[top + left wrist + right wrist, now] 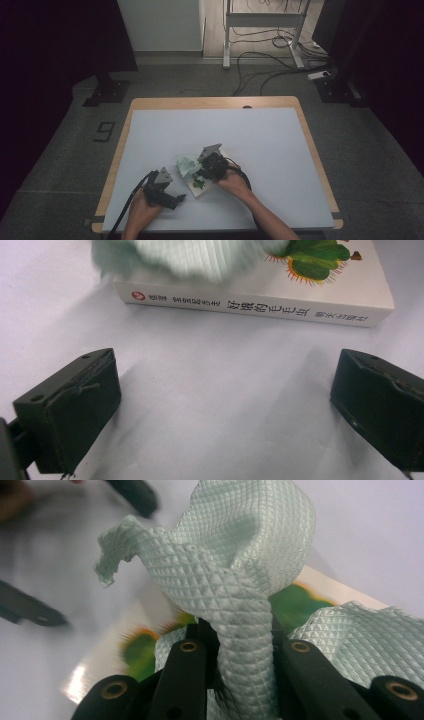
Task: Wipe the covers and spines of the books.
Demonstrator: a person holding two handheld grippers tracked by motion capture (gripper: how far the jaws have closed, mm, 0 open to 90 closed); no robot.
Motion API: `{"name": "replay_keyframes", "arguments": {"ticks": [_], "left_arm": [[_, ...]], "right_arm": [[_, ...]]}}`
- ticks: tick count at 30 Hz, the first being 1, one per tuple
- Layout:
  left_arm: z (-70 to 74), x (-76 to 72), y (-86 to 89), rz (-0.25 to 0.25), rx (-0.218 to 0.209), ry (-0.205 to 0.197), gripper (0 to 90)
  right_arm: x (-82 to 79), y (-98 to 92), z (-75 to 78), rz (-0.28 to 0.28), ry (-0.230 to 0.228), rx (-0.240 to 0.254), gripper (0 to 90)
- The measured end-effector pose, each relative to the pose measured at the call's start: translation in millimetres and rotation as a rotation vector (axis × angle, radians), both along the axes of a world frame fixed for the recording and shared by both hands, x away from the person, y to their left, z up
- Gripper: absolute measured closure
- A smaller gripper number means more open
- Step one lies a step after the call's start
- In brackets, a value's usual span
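Now, right tongs: my jaws are closed on the pale green cloth, bunched and rising between them, over the book.
Left tongs: my jaws stand wide apart with nothing between them, low over the worktop near its front edge, left of the book.
Cloth: draped across the book's cover, touching it.
Book: flat on the worktop toward the front, near the middle, spine facing my left tongs, green picture on its cover.

Cloth on book; left tool just beside book, on table.
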State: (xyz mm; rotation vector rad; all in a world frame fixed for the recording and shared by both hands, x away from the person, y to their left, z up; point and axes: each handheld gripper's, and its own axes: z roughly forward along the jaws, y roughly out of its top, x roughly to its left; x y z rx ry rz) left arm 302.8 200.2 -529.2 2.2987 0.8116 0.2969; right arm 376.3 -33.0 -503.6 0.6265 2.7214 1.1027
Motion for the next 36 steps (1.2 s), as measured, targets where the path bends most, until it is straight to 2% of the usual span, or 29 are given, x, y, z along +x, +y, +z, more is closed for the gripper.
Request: {"name": "replay_keyframes", "arguments": {"ticks": [7,18,24,36], "left_arm": [[-0.1,0.0,-0.1,0.001,-0.003,0.0,0.0],[-0.1,0.0,-0.2,0.001,-0.002,0.0,0.0],[-0.1,0.0,-0.1,0.0,-0.001,0.0,0.0],[-0.1,0.1,-0.1,0.0,-0.002,0.0,0.0]], "right_arm": [[17.5,-31.0,-1.4,-0.084,0.003,-0.003,78.1],[28.4,-66.9,-2.5,-0.176,-0.01,-0.019,78.1],[26.4,-74.3,-3.1,-0.184,-0.01,-0.015,78.1],[7.7,-87.8,-3.8,-0.176,0.008,0.001,77.9]]}}
